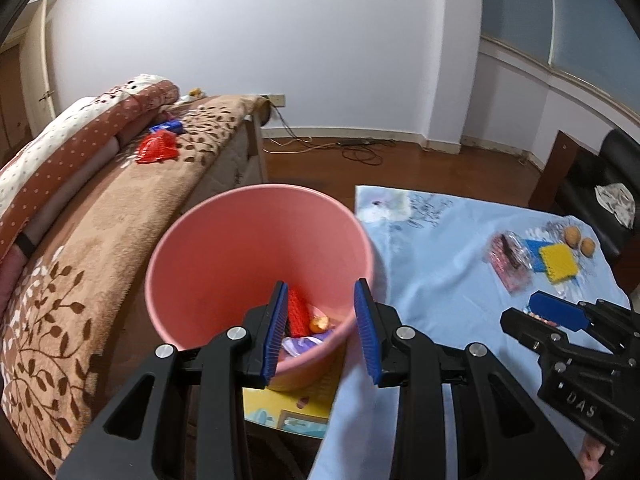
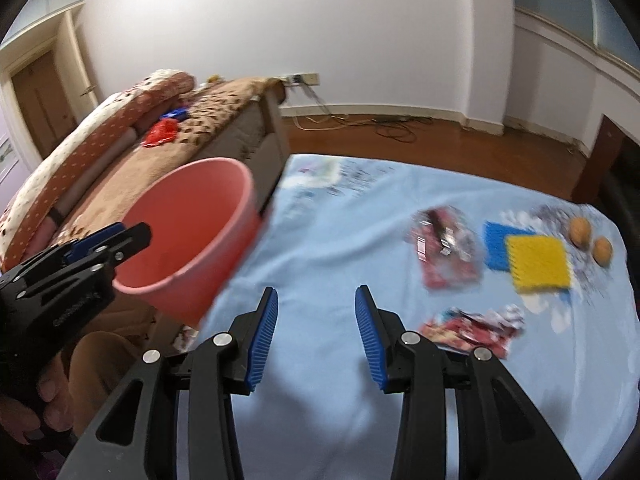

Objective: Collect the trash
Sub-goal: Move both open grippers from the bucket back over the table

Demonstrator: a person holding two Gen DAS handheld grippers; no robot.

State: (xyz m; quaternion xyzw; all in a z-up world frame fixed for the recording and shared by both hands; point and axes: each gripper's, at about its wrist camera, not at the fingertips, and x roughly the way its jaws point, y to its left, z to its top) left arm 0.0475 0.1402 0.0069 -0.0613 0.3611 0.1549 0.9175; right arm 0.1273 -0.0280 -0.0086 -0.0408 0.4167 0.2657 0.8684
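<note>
**Inspector:** Pale walls, wood floor, a bed (image 1: 132, 208) under a brown leaf-patterned blanket on one side. Report the work surface.

**Operator:** I have a desk (image 2: 344, 240) covered in a light blue cloth. A pink bin (image 1: 256, 256) stands at its edge next to the bed — placed there, I judge, so both hands can reach it from the desk.

**Inspector:** Bin contents?

**Operator:** From the left wrist view I see a red piece, something orange and a purple-white wrapper at the bottom. Collection is under way, not finished.

**Inspector:** State of each claw.

**Operator:** My left claw (image 1: 322, 330) hangs above the bin mouth, jaws moderately apart, nothing between the pads. My right claw (image 2: 316, 334) is over bare cloth, jaws also parted and empty.

**Inspector:** Remaining trash?

**Operator:** A crumpled red-and-white wrapper (image 2: 472, 330) lies just beside my right claw. A clear packet with red print (image 2: 444, 252) sits farther back, touching a blue mat (image 2: 494, 248) overlapped by a yellow one (image 2: 538, 262). Two walnuts (image 2: 591, 240) rest near the far corner. On the bed lie a red wrapper (image 1: 158, 148) and a blue packet (image 1: 170, 126).

**Inspector:** Next step?

**Operator:** The near wrapper, I judge — it is thin and flat, so the pads must pinch low.
</note>
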